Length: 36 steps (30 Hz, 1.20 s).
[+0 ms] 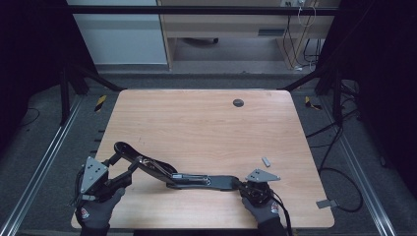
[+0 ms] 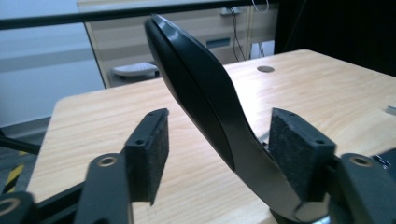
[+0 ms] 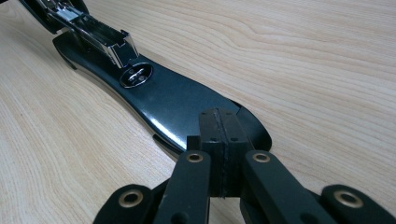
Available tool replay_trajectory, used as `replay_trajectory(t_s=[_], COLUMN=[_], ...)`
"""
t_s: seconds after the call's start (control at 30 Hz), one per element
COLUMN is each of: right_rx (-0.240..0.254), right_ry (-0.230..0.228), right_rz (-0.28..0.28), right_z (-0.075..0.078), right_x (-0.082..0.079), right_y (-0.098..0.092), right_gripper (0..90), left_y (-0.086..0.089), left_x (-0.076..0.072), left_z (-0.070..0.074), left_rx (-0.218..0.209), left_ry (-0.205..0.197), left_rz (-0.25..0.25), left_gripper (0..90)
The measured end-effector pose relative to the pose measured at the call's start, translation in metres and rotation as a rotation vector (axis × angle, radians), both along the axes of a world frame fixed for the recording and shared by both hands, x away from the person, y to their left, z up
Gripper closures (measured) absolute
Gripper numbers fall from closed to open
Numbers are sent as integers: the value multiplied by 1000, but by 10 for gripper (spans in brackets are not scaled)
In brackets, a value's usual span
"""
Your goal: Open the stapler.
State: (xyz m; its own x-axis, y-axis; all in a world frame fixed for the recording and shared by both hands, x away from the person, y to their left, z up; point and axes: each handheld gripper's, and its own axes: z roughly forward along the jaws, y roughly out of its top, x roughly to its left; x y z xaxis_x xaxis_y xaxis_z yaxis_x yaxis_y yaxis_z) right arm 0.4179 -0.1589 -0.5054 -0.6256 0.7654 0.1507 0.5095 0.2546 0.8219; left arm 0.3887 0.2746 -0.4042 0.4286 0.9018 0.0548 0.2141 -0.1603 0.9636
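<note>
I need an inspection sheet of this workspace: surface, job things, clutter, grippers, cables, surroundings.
Surface: wooden table, with a round dark hole near the far edge.
Job's things: black stapler swung open; base flat, lid raised.
Clutter: small grey piece on the table, right.
Grippers: left gripper jaws open around the lid, which lies against one jaw; right gripper jaws shut, over the base's end.
Cables: black cables on the floor, right.
Surroundings: metal rails, wooden cabinet behind.

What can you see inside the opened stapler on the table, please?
Inside the stapler, a shiny metal staple channel lies over the base, with the round metal plate ahead of it. Any staples in the channel can't be made out.
</note>
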Motion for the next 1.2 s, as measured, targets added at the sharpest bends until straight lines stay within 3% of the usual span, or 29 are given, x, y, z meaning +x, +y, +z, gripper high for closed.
replay_trajectory(t_s=[0.2, 0.63, 1.03, 1.2], right_rx=[-1, -22, 11, -26], right_ry=[-1, -5, -52, -63], right_rz=[-1, -6, -51, -117], right_z=[0, 2, 19, 28], right_x=[0, 1, 1, 5], right_y=[0, 2, -19, -39], right_gripper=[900, 896, 872, 839], left_y=[-1, 11, 10, 12], left_x=[-5, -9, -2, 1], left_z=[-5, -31, -54, -63], left_rx=[29, 51, 82, 89], left_ry=[30, 91, 137, 162], left_rz=[-15, 39, 75, 101], left_gripper=[309, 286, 393, 462])
